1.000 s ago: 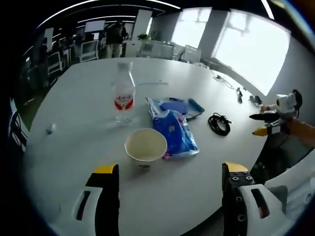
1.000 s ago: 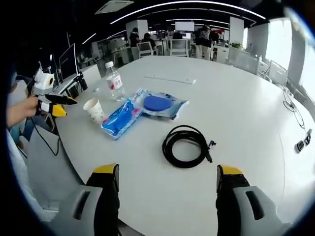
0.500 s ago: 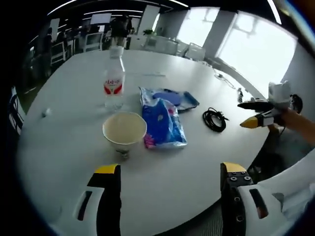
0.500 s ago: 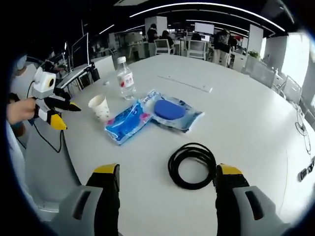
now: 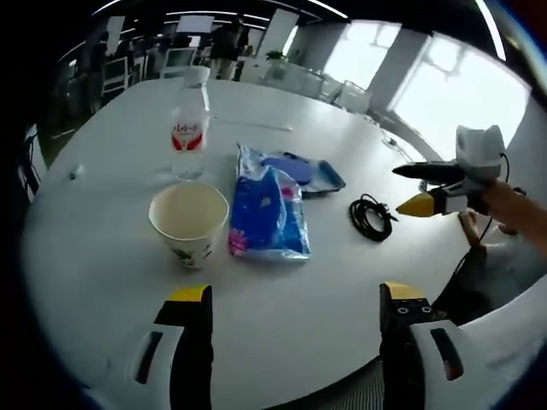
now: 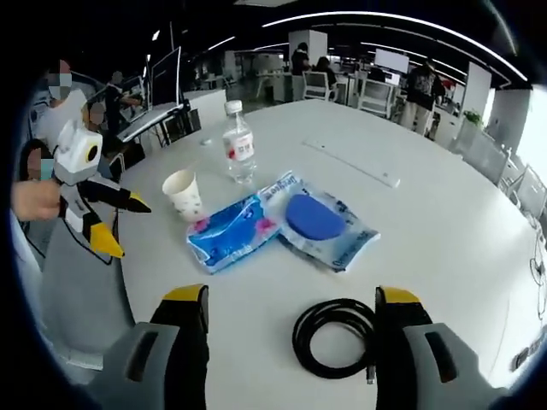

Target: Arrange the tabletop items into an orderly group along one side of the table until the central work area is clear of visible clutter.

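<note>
Both cameras have come closer to the items since the earlier frames: in the left gripper view the paper cup [image 5: 189, 223] now sits lower and nearer, and in the right gripper view the black cable coil [image 6: 336, 336] has dropped to just ahead of the jaws. None of the items has changed place relative to the others.

Left gripper [image 5: 291, 295]: jaws spread wide, nothing between them, held above bare table [image 5: 282, 299] short of the cup. Seen from the right gripper view it hangs off the table's edge at the left [image 6: 115, 224], jaws apart, in a person's hand [image 6: 36, 198].

Right gripper [image 6: 291, 297]: jaws wide apart, empty, with the cable coil just in front of its right jaw. In the left gripper view it appears at the right [image 5: 408, 188], beyond the table edge, jaws parted.

Item layout, left gripper view: cup upright, open mouth up. Water bottle [image 5: 188, 126] with red label stands upright behind it, near but apart. Blue packet [image 5: 266, 216] lies flat just beside the cup; whether they touch I cannot tell. A second, clear packet with a dark blue round pad inside [image 5: 299, 170] lies behind the first and overlaps it. Cable coil [image 5: 369, 217] lies apart from the packets, toward the right gripper.

Background: office desks and chairs, several people standing, far off.
</note>
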`<control>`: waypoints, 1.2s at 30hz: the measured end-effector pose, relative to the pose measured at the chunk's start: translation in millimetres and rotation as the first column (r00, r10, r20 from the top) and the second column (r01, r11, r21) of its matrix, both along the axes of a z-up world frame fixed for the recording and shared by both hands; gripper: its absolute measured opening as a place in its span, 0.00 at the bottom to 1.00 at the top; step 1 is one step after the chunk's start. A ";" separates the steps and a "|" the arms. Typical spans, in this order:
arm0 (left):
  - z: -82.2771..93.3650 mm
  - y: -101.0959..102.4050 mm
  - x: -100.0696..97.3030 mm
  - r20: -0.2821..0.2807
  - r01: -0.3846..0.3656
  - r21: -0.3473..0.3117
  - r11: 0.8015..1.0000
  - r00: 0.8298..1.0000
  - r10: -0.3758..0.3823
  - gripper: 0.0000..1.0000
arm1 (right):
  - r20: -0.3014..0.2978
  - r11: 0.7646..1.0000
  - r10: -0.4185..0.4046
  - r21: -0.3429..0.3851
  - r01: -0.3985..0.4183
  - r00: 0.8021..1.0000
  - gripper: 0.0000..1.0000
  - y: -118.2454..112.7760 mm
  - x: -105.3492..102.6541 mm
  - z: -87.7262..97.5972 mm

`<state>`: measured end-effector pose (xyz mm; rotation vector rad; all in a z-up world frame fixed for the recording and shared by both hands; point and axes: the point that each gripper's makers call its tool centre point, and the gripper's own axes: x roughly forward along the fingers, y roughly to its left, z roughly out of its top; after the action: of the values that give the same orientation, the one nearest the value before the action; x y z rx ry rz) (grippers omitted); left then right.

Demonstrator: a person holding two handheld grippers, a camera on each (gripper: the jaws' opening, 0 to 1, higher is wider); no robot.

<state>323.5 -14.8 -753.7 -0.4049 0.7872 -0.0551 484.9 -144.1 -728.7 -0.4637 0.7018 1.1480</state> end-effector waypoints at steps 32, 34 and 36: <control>-28.9 -16.5 53.4 -0.059 -0.265 -0.152 0.952 0.964 0.259 0.71 | 0.009 0.958 0.288 -0.004 -0.288 0.958 0.74 97.0 22.4 -18.0; -29.3 -16.2 55.0 -0.061 -0.271 -0.151 0.951 0.962 0.264 0.71 | 0.007 0.954 0.301 -0.002 -0.301 0.954 0.74 102.7 21.0 -19.5; -29.6 -17.3 57.1 -0.061 -0.272 -0.155 0.950 0.962 0.265 0.71 | 0.007 0.950 0.312 -0.002 -0.312 0.950 0.74 108.0 20.8 -21.3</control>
<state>380.6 -32.0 -783.3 -0.6669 0.7631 0.1451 505.7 -36.1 -750.0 -0.5945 0.6365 1.4427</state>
